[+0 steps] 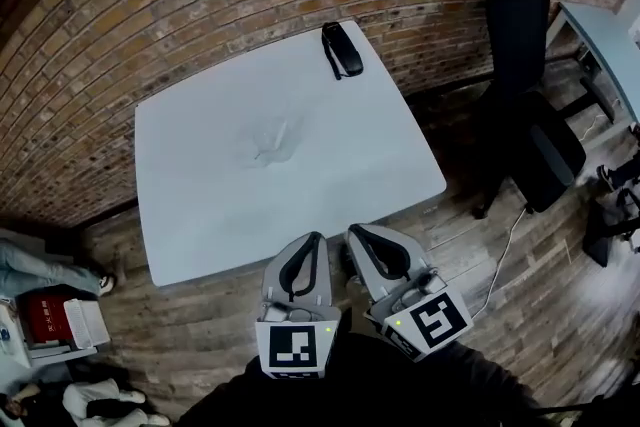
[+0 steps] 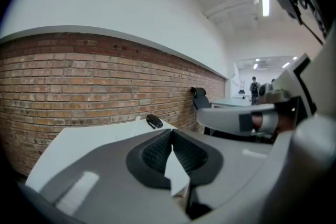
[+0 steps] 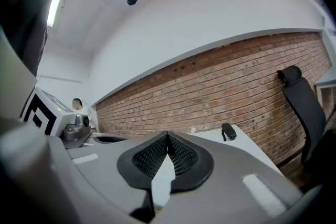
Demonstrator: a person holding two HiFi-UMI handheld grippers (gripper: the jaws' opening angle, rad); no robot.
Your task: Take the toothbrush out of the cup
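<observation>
The left gripper and right gripper hang just off the counter's near edge, fingers closed on nothing. The clear cup stands near the counter's middle, with the toothbrush only a faint pale streak in it. The light, hard-to-see cup could tip or skid if closed fingers bump it or the brush is dragged sideways unsteadied. There is bare surface all round it, and the black device lies well apart at the far edge.
</observation>
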